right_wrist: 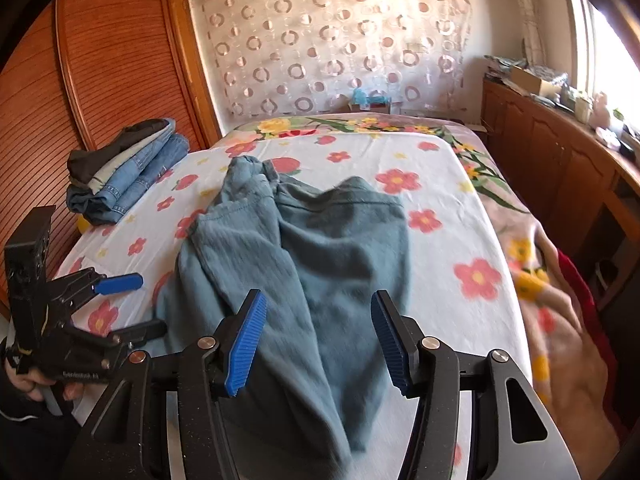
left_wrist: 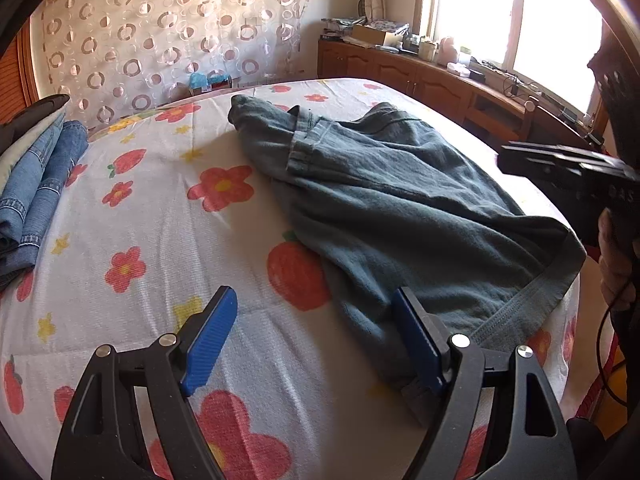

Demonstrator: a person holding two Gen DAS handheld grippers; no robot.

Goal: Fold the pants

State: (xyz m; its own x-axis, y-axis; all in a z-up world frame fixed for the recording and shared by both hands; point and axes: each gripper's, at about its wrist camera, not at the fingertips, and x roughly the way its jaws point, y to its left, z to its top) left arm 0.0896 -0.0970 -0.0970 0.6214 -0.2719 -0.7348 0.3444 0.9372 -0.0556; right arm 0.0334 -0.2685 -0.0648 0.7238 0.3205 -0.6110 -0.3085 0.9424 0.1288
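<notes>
**Q:** Left wrist view: where do the pants point(left_wrist: 400, 208) lie?
**A:** Crumpled on the flowered bedspread point(left_wrist: 140, 208), waistband toward the near edge; the left gripper point(left_wrist: 316, 344) hovers with jaws spread, nothing between them, its right pad over the fabric's edge.

**Q:** Right wrist view?
**A:** The right gripper point(right_wrist: 320, 344) is released, jaws apart above the pants point(right_wrist: 304, 248). Folded jeans point(right_wrist: 128, 176) sit well apart.

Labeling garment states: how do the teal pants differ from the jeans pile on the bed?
The teal pants lie rumpled mid-bed; the jeans pile sits folded and stacked at the bed's edge. The teal pants are one plain garment; the jeans pile layers blue denim with darker pieces. Both rest on the flowered sheet.
</notes>
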